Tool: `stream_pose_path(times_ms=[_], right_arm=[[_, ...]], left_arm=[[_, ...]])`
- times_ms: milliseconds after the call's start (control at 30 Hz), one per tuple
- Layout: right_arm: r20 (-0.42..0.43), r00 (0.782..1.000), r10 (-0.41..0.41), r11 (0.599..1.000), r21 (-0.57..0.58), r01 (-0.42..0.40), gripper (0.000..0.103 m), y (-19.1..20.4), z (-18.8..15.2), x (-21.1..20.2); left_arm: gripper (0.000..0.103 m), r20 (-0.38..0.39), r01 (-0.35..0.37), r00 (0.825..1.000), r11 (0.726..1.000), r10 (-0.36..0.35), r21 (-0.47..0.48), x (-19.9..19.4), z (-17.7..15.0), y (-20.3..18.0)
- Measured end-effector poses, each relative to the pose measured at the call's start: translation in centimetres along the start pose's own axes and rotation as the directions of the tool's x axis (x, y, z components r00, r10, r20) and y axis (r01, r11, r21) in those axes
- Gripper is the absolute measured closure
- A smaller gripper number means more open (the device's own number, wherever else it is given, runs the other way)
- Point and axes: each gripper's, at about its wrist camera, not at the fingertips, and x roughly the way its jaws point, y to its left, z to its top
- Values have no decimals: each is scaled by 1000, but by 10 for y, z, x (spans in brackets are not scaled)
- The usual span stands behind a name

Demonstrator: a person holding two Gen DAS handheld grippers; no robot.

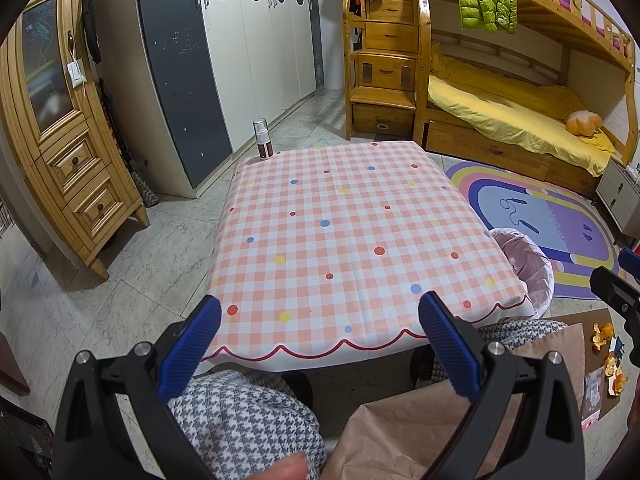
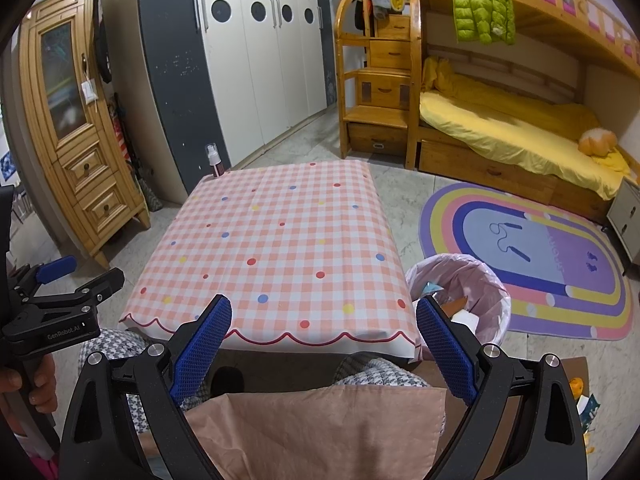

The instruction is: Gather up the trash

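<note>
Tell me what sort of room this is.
Most likely a child's bedroom: a wooden bunk bed with yellow bedding, a tall white wardrobe, and a rainbow rug on the floor beside a checked table.

A spray bottle (image 1: 262, 139) stands on the table's (image 1: 340, 220) far left corner; a lined bin (image 2: 476, 292) holding trash sits beside its near right corner.
</note>
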Motion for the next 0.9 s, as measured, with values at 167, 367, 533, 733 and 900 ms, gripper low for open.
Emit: stream_pose_path(times_ms=[167, 367, 533, 733, 900], right_arm=[[3, 1000, 0, 1000, 1, 0, 10, 0, -1, 1], [2, 1000, 0, 1000, 1, 0, 10, 1, -1, 2], [2, 1000, 2, 1000, 2, -2, 10, 0, -1, 2], [1, 1000, 4, 1000, 3, -4, 10, 0, -1, 3], [-1, 1000, 4, 1000, 15, -4, 10, -2, -2, 5]], left_arm=[[7, 1, -2, 1000, 1000, 2, -2, 0, 0, 1], [7, 3, -6, 1000, 1000, 6, 2, -1, 1, -1], [7, 1, -5, 1000, 1000, 5, 1, -1, 1, -2], [7, -13, 1, 1000, 1000, -1, -6, 1, 2, -4], [7, -4, -1, 1000, 1000, 1, -3, 2, 2, -8]])
